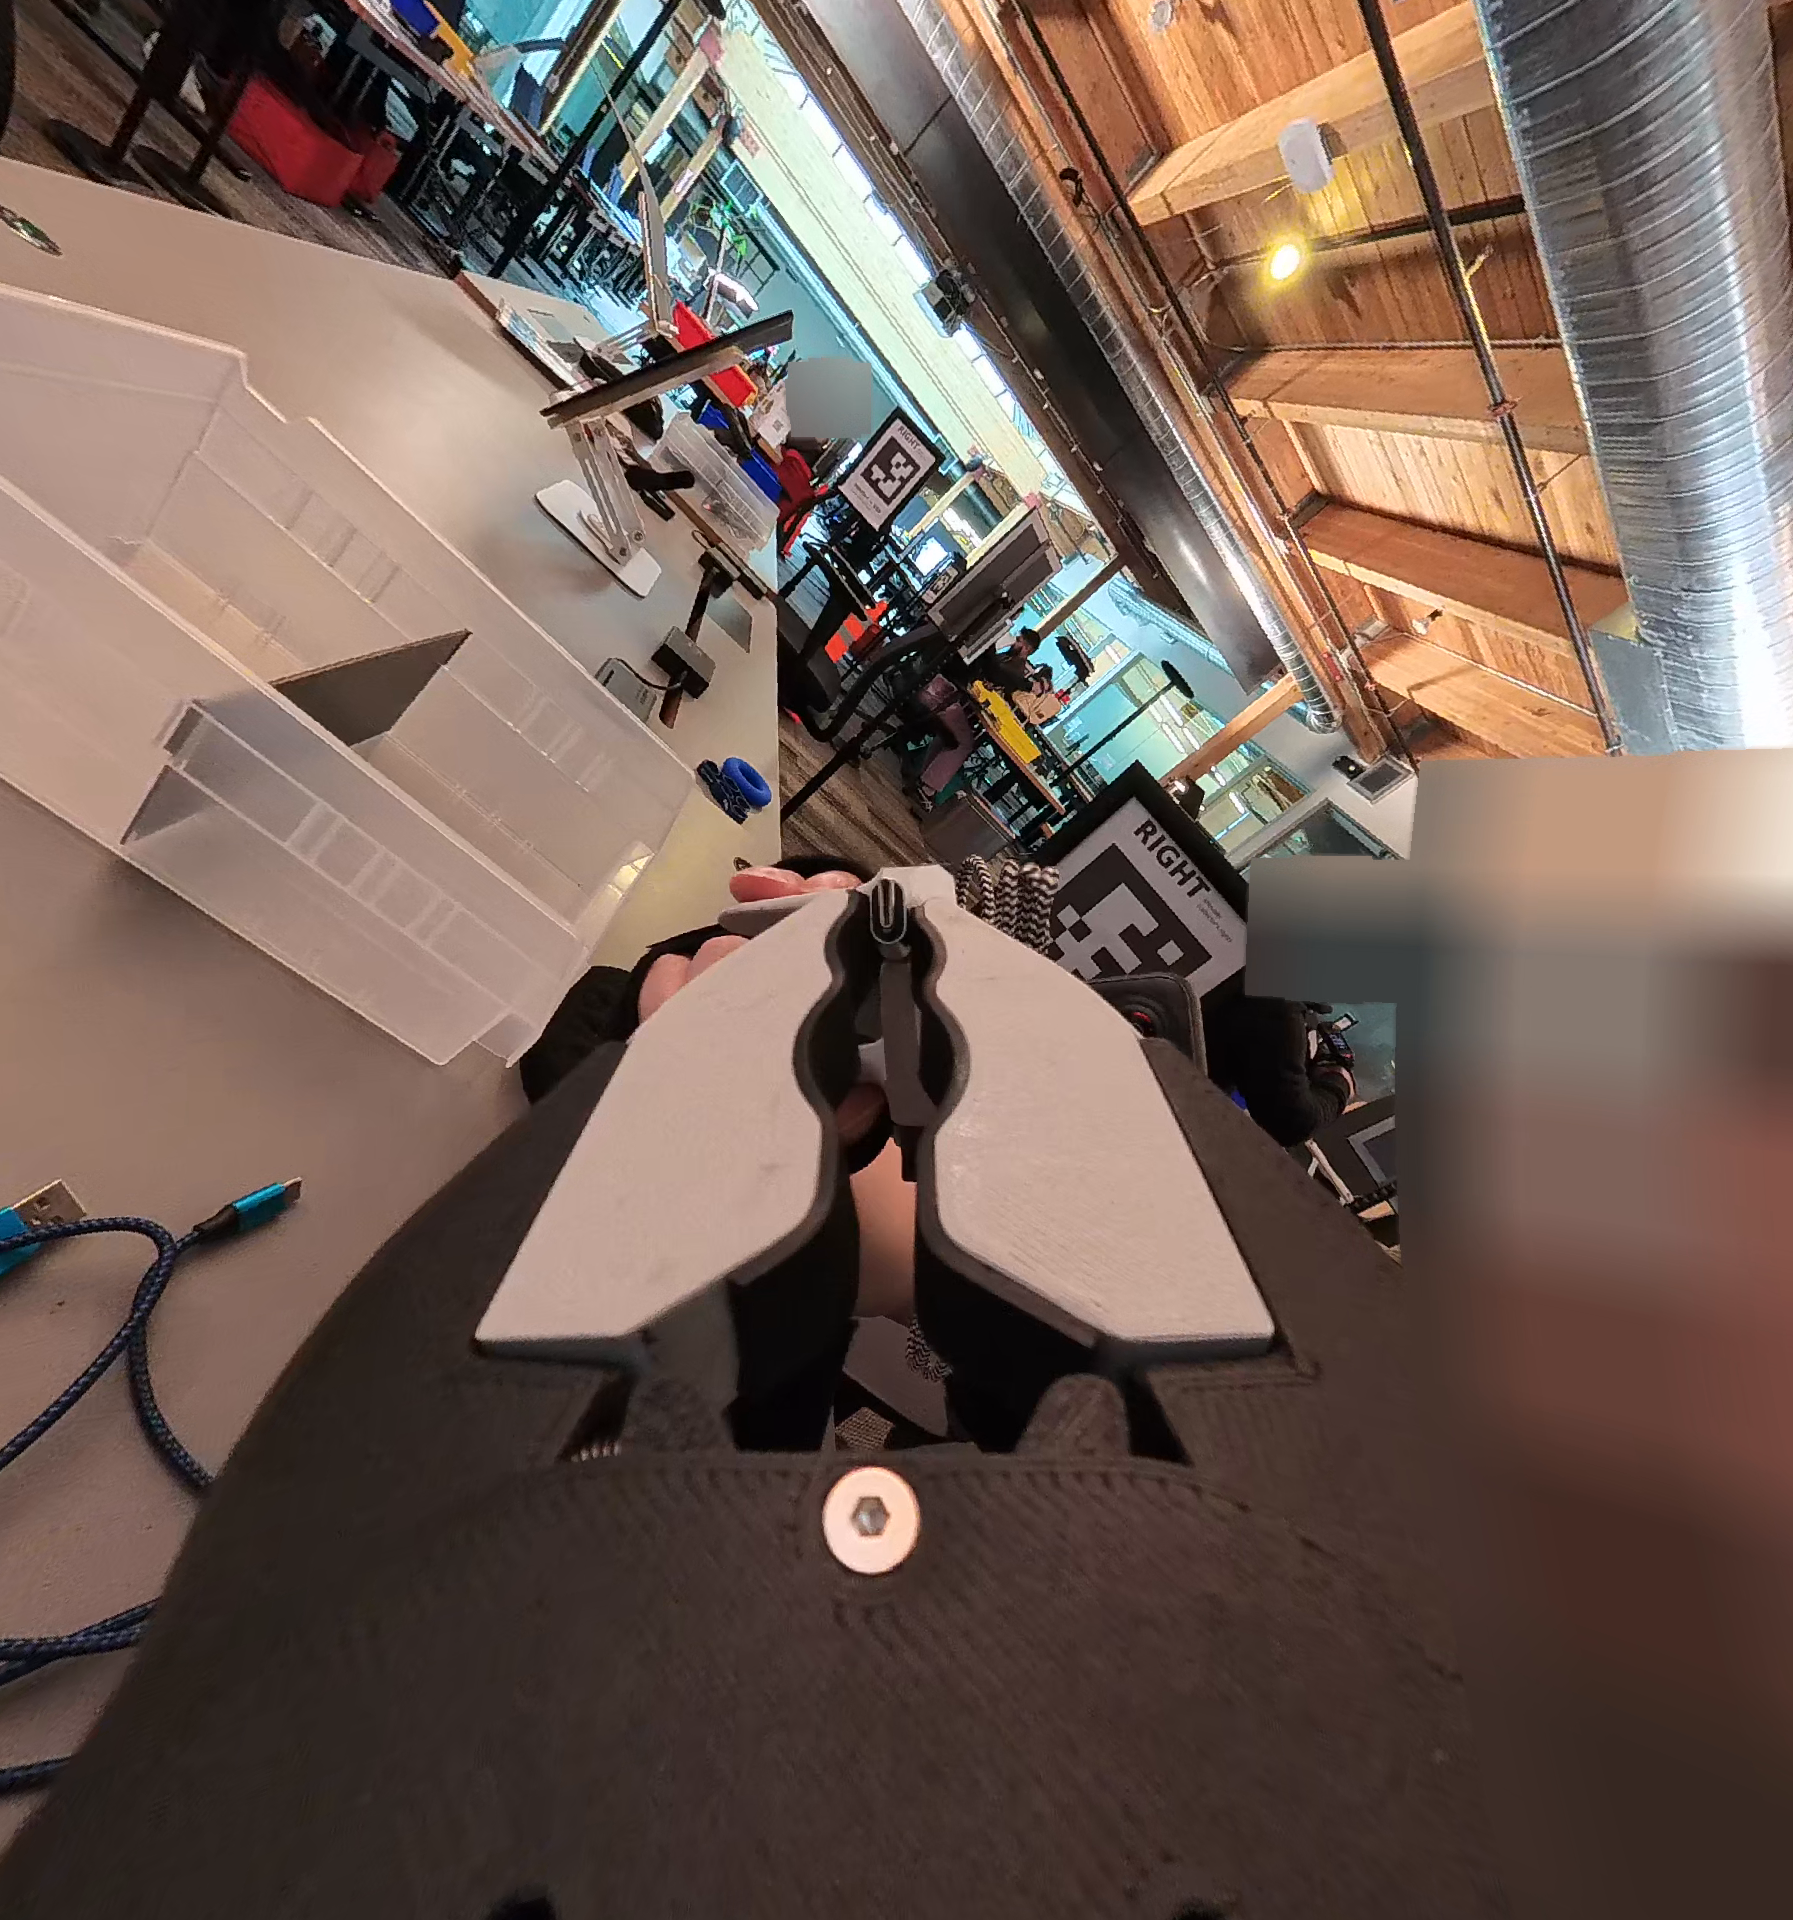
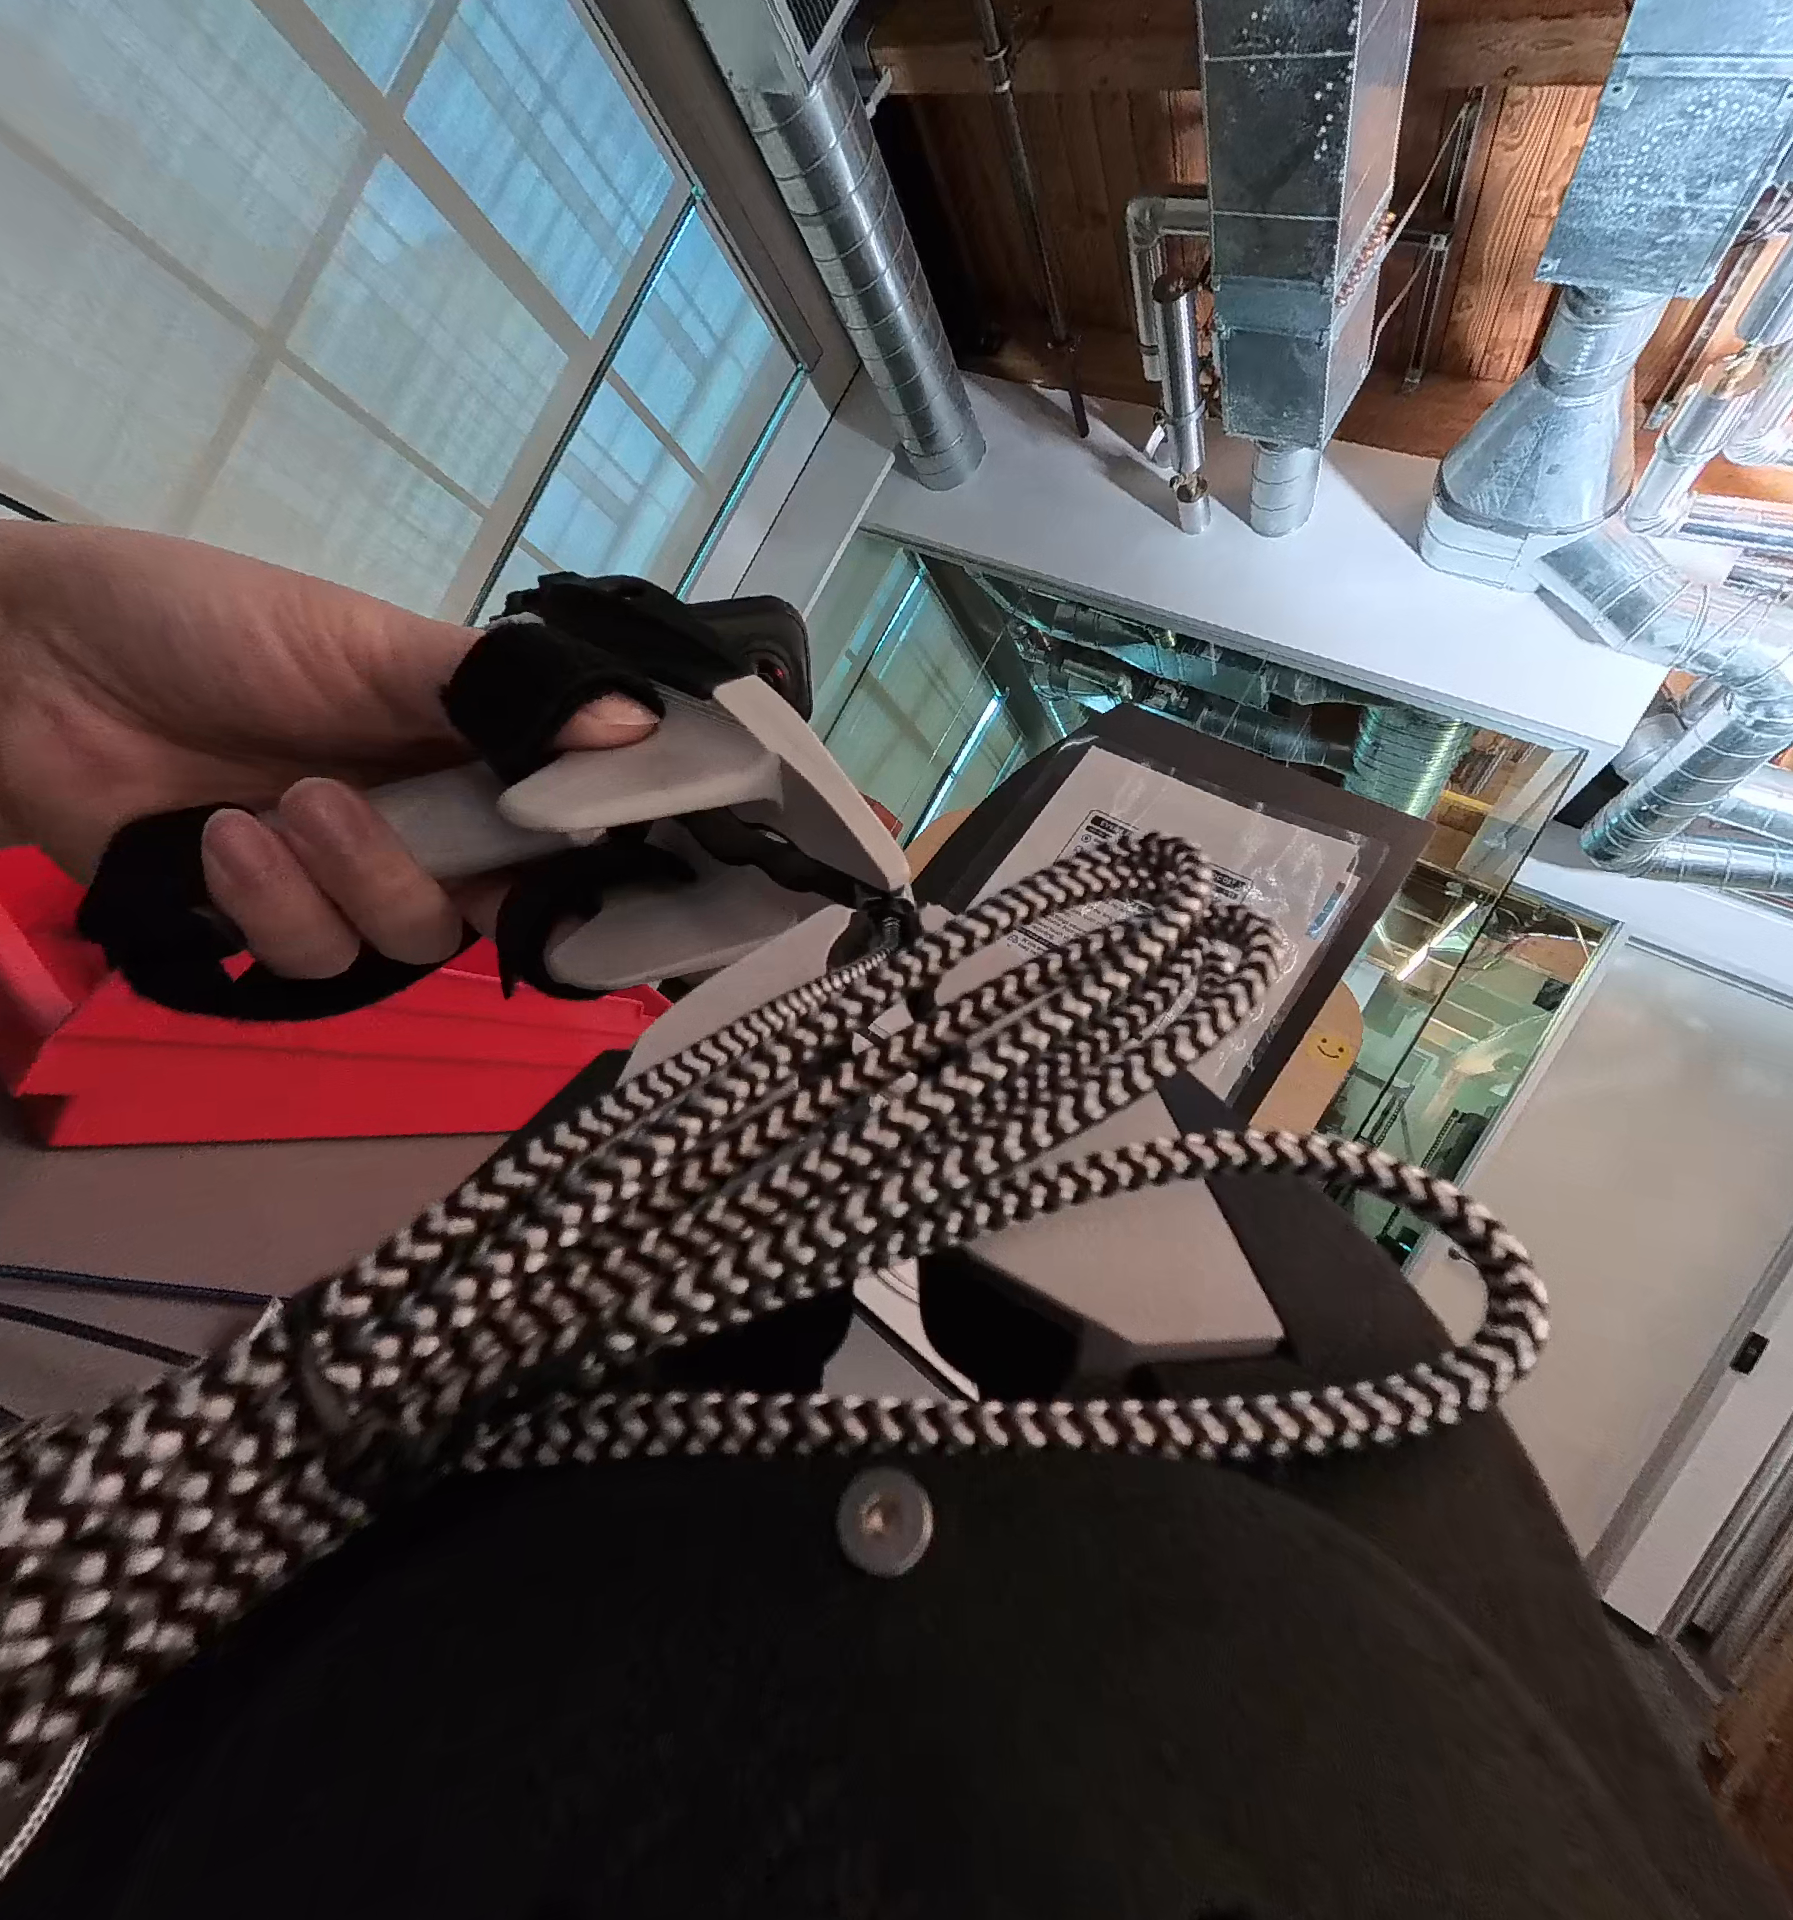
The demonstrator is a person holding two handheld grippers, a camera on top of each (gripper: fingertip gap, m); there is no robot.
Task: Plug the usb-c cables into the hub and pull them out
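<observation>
- Your left gripper (image 1: 887, 920) is clamped on the dark grey USB-C plug (image 1: 890, 925); the metal tip pokes out past the grey finger ends, pointing away from the cam.
- In the right wrist view, the same left gripper (image 2: 887, 888) sits up in the air, the plug pinched at its tips and the black-and-white braided cable (image 2: 871, 1101) trailing from it.
- That braided cable runs in several loops across your right gripper, draped over its fingers (image 2: 1131, 1288) & body. Jaw gap is covered by cable, so can't tell if the right one is open or closed.
- Your left hand (image 2: 248, 748) wraps the grey handles, black straps round the fingers.
- Blue braided cable with teal plugs (image 1: 144, 1309) lies loose on the pale tabletop (image 1: 61, 1039), low-left in the left wrist view, well apart from the gripper.
- Clear plastic divided tray (image 1: 279, 644) sits on the table left of the gripper; its near corner is just beside your hand, so tight room that side.
- Red plastic block (image 2: 279, 1070) lies on the table under your left hand.
- Small grey hub-like boxes (image 1: 663, 675) sit far off, near the table's far edge.
</observation>
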